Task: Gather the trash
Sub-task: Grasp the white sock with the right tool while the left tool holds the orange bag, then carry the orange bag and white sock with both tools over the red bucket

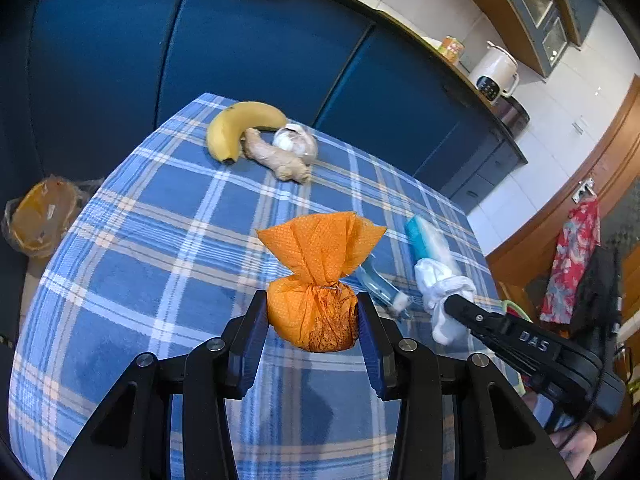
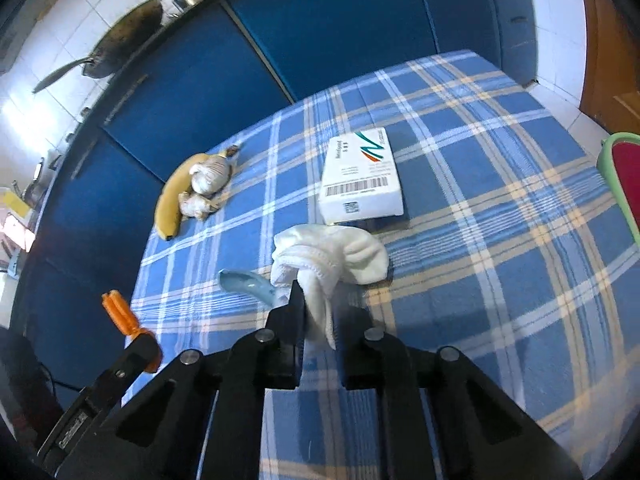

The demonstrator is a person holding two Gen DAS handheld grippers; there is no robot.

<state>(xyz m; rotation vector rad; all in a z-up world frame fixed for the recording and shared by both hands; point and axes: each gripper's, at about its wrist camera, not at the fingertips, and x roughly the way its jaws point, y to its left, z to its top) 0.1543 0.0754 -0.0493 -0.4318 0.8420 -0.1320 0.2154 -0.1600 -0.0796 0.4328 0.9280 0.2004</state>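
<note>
A: Left wrist view: the left gripper (image 1: 313, 322) clamps the orange bundle (image 1: 316, 280), lifted above the checked cloth (image 1: 160, 240), nearer than the banana (image 1: 240, 128).

B: Right of that bundle, the right gripper (image 2: 320, 316) pinches the white rag (image 2: 332, 256).

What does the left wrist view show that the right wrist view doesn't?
Only the left wrist view shows the lined bin on the floor beside the table, the white kettle, and the orange bundle's tied ball gripped in the left hand-held gripper. Only the right wrist view shows the white box and the frying pan. Both show the orange bundle, the white cloth pinched by the right hand-held gripper, the banana, ginger, garlic and checked tablecloth.
</note>
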